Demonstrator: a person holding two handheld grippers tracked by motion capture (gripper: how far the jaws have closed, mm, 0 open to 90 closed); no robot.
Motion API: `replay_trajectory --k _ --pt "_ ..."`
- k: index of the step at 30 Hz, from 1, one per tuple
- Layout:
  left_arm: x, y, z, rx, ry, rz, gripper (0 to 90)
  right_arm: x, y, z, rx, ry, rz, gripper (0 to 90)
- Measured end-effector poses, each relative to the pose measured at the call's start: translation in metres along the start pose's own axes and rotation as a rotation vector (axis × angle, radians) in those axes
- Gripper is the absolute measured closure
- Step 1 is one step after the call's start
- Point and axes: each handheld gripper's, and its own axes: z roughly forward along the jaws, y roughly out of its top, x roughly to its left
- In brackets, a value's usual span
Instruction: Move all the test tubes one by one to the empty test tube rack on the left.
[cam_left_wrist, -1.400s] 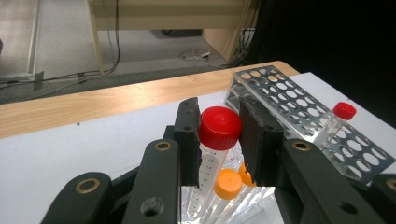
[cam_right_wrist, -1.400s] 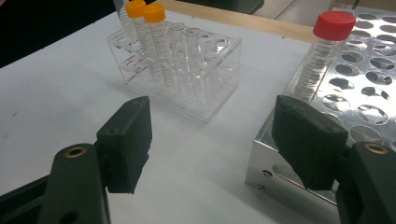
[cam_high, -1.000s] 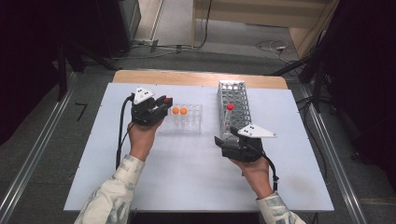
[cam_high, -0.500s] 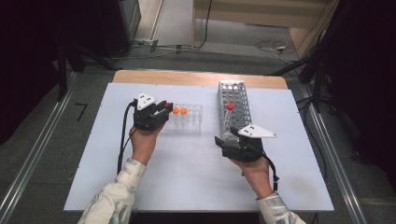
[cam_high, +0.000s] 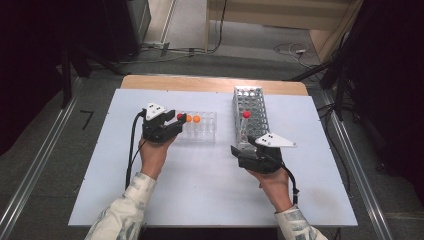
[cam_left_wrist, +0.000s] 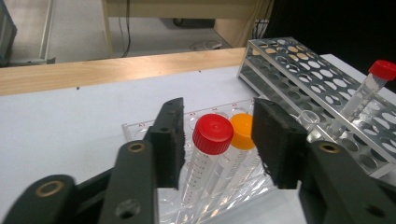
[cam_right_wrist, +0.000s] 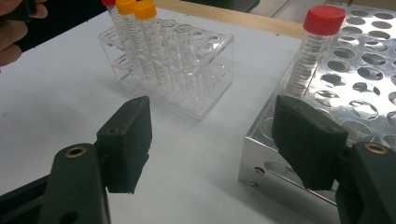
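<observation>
Three capped tubes sit in the clear rack (cam_high: 200, 127); left gripper (cam_left_wrist: 217, 140) now lines up on the red-capped tube (cam_left_wrist: 211, 140).
Over the last second the left gripper has crept toward the rack's left end; its fingers are open, one each side of the red and orange caps, nothing held yet. Likely next: close and lift. Right gripper (cam_right_wrist: 219, 140) stays put, fingers wide open and empty, beside the metal rack (cam_high: 250, 107) holding another red-capped tube (cam_high: 245, 122) on the desk (cam_high: 200, 195).

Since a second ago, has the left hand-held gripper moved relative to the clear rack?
Yes, slightly. In the high view the left hand-held gripper has edged right toward the clear rack, and its open jaws now flank the red-capped tube at the rack's left end.
</observation>
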Motion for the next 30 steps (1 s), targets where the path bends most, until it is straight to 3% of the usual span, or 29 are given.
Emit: replay_trajectory --k 3,10,22,26,30 --pt "-0.003 -0.003 -0.004 -0.001 0.042 -0.008 37.4 -0.001 0.0 0.0 -0.003 -0.008 0.003 27.2" --pt "-0.007 -0.009 -0.013 0.01 0.037 0.004 26.7 -0.003 0.0 0.002 0.001 -0.029 0.007 26.1" --pt "-0.004 -0.011 -0.031 0.022 0.025 -0.004 19.9 -0.014 0.001 0.011 -0.007 -0.101 0.025 26.3" --pt "-0.004 -0.013 -0.033 0.046 0.035 0.022 18.1 -0.018 0.003 0.016 -0.007 -0.126 0.029 26.5" --pt "-0.001 -0.013 -0.034 0.05 0.033 0.016 16.7 -0.023 0.005 0.021 0.001 -0.155 0.035 26.9"
